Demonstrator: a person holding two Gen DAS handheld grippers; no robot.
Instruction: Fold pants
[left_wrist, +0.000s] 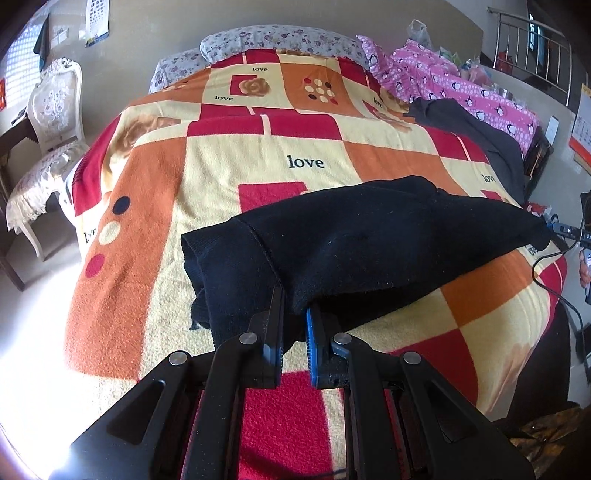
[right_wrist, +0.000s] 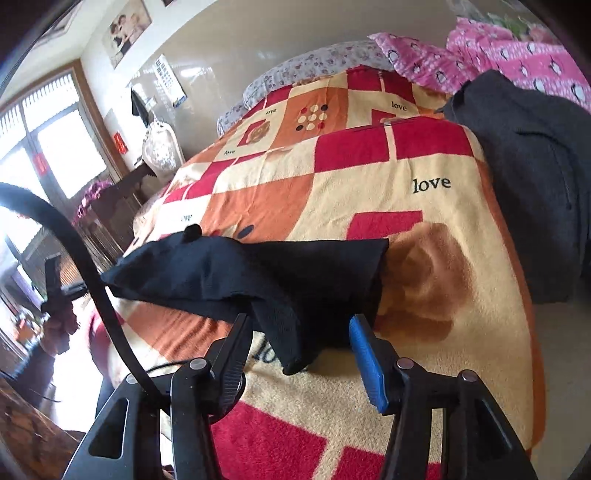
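Observation:
Black pants (left_wrist: 362, 236) lie folded across the patterned bedspread (left_wrist: 236, 162), stretched from left to right. My left gripper (left_wrist: 295, 306) is shut on the near edge of the pants and lifts that edge slightly. In the right wrist view the same pants (right_wrist: 258, 273) lie just ahead. My right gripper (right_wrist: 301, 325) is open, its fingers either side of a hanging fold of the pants without pinching it.
A dark grey garment (left_wrist: 480, 136) (right_wrist: 528, 177) lies at the bed's right side, next to a pink penguin-print quilt (left_wrist: 454, 85). A floral pillow (left_wrist: 280, 40) is at the head. A white chair (left_wrist: 51, 122) stands left of the bed. Cables (left_wrist: 561, 273) hang at the right.

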